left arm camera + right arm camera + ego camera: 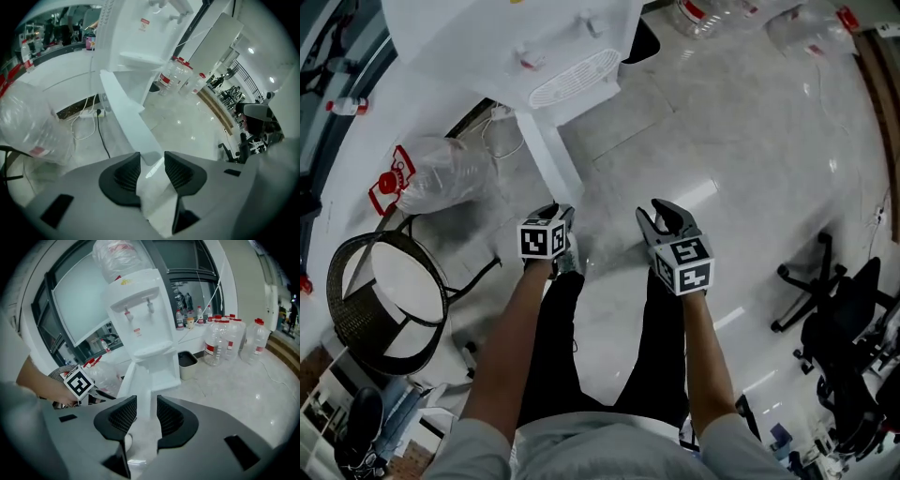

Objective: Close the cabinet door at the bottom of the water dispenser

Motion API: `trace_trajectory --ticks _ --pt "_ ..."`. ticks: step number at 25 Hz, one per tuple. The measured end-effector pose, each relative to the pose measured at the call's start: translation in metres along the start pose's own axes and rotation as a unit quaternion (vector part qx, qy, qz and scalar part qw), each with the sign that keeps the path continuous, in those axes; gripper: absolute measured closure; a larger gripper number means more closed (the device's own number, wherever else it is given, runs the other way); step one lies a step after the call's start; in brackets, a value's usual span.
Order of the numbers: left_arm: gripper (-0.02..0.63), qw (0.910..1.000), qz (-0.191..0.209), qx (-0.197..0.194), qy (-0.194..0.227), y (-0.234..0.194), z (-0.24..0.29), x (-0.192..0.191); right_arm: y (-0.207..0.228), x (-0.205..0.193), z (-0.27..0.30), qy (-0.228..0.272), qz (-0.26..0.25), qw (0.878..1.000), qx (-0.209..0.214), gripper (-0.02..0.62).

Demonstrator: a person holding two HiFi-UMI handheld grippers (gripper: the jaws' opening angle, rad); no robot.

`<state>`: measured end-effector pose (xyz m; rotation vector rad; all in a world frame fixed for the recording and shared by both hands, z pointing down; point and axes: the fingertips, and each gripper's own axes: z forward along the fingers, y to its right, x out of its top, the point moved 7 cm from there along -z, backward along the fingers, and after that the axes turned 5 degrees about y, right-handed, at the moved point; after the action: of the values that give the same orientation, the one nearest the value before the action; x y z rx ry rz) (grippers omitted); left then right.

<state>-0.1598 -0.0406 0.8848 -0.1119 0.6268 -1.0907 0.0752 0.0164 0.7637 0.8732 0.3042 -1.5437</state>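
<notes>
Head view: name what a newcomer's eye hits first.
The white water dispenser stands at the top, its cabinet door swung wide open toward the person. Just below the door's edge, the left gripper and right gripper are held out, jaws open and empty. A wicker chair sits at far left.

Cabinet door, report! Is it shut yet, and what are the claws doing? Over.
Left claw open, near edge of the cabinet door. Right claw open, empty. Door hanging open, not yet shut. Nothing seen blocking its swing.
</notes>
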Motion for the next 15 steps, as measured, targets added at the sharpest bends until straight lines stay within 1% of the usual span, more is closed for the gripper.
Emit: trace_trajectory --ticks 3,6,11,13,15 --pt "0.437 1.0000 -0.001 -0.008 -0.002 0.026 0.020 0.016 0.028 0.003 -0.010 0.008 0.006 1.000 -0.011 0.437" --pt "0.437 0.9996 -0.025 -0.009 0.000 0.048 0.036 0.035 0.054 0.006 -0.021 0.015 0.015 1.000 -0.018 0.437" --pt "0.439 0.9962 -0.080 0.020 0.029 0.078 0.068 0.072 0.098 0.015 -0.039 0.029 0.051 0.998 -0.029 0.439" --pt "0.437 0.9934 -0.101 0.030 0.045 0.089 0.083 0.089 0.114 0.018 -0.046 0.027 0.052 0.998 -0.032 0.439" --pt "0.437 0.9913 -0.113 0.039 0.056 0.098 0.096 0.105 0.127 0.023 -0.052 0.022 0.045 0.998 -0.032 0.439"
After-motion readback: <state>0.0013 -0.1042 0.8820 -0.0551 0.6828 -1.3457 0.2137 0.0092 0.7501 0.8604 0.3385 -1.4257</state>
